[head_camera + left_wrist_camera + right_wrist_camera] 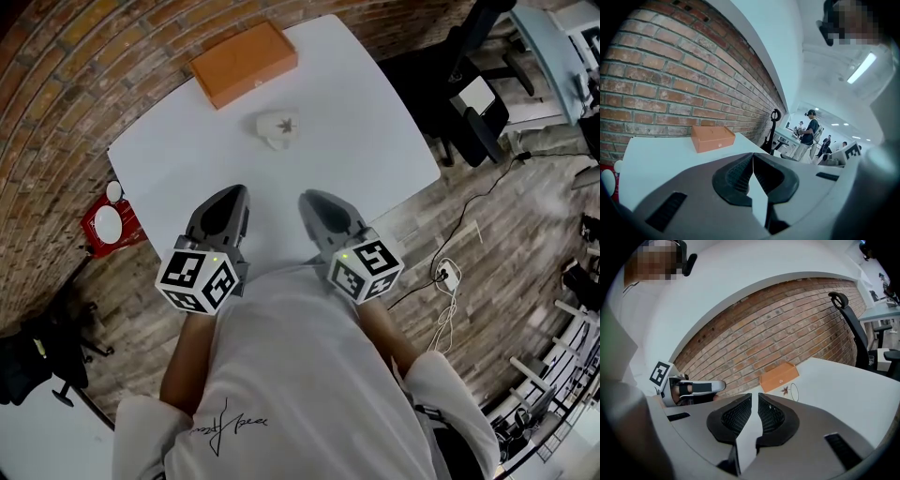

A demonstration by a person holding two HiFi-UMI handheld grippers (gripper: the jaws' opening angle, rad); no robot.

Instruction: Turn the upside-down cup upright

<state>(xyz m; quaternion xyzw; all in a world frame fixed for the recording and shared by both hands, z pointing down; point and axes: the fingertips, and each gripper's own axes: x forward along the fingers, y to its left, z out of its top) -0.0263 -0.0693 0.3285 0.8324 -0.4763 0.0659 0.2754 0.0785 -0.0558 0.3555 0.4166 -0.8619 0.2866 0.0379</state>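
A small white cup with a brown leaf print sits on the white table, in front of the orange box. In the right gripper view the cup shows small and far off, and I cannot tell which way its rim faces. My left gripper and right gripper hover side by side over the table's near edge, well short of the cup. Both are shut with nothing in them. The left one's jaws meet at the tip. The right one's jaws leave only a thin slit.
An orange box lies at the table's far side, by the brick wall. On the floor to the left is a red object; to the right are black office chairs and cables. People stand far off.
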